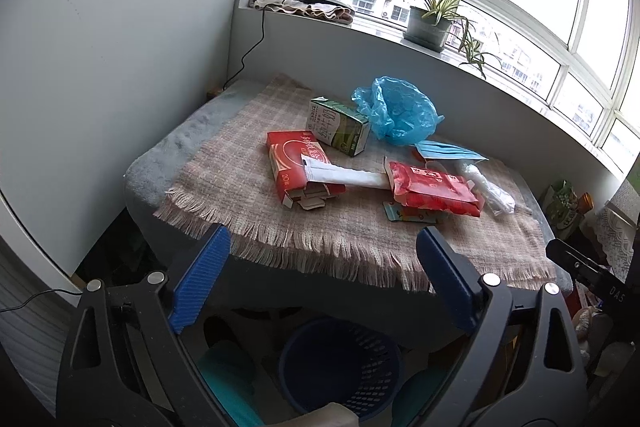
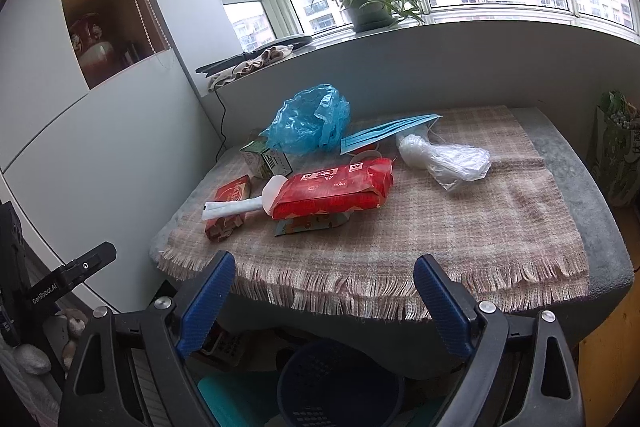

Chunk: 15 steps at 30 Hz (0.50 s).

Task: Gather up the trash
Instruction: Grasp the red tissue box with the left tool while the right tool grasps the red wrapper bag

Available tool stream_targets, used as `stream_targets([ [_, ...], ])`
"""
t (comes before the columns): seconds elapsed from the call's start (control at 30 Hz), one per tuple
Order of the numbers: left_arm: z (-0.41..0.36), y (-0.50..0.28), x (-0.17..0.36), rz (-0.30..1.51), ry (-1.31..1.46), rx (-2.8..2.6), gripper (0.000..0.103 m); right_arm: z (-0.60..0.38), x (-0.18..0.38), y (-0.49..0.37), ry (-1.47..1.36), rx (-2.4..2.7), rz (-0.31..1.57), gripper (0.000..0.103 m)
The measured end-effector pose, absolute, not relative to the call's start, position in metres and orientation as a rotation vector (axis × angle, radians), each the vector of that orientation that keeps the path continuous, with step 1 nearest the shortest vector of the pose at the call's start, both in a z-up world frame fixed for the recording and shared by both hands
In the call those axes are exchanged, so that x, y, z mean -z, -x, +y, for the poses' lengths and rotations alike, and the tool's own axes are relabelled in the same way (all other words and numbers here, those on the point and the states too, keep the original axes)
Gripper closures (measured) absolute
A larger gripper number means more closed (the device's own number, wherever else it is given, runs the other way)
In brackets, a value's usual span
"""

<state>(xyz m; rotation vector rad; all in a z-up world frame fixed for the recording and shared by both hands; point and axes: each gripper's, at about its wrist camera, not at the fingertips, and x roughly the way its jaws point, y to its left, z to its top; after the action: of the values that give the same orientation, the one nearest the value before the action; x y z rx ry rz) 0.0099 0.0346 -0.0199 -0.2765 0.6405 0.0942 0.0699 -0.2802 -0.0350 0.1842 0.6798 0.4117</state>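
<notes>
Trash lies on a plaid cloth over a low table: a red carton, a green milk carton, a crumpled blue bag, a red wrapper pack, a white paper sleeve, a blue face mask and a clear plastic bag. A dark blue mesh bin stands on the floor under the table's front edge. My left gripper is open and empty, short of the table's front edge. My right gripper is open and empty, also at the front edge.
A potted plant and a hair straightener on a cloth sit on the windowsill behind the table. A white cabinet wall stands at the left. Bags stand on the floor at the right.
</notes>
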Motion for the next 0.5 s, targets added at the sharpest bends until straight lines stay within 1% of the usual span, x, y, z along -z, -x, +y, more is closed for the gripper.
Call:
stream_targets([
  [0.13, 0.037, -0.033, 0.030, 0.670, 0.275, -0.072, 0.014, -0.276, 0.051, -0.102, -0.202, -0.396, 0.729, 0.012],
  [0.27, 0.044, -0.055, 0.040, 0.702, 0.286, -0.064, 0.022, -0.281, 0.071, -0.135, -0.304, -0.408, 0.799, 0.016],
  [0.33, 0.051, -0.066, 0.044, 0.712, 0.299, -0.063, 0.023, -0.281, 0.080, -0.148, -0.371, -0.420, 0.831, 0.017],
  [0.4, 0.057, -0.076, 0.048, 0.727, 0.319, -0.067, 0.030, -0.282, 0.088, -0.160, -0.415, -0.425, 0.857, 0.018],
  [0.5, 0.066, -0.092, 0.053, 0.739, 0.348, -0.063, 0.032, -0.279, 0.094, -0.175, -0.444, -0.430, 0.874, 0.021],
])
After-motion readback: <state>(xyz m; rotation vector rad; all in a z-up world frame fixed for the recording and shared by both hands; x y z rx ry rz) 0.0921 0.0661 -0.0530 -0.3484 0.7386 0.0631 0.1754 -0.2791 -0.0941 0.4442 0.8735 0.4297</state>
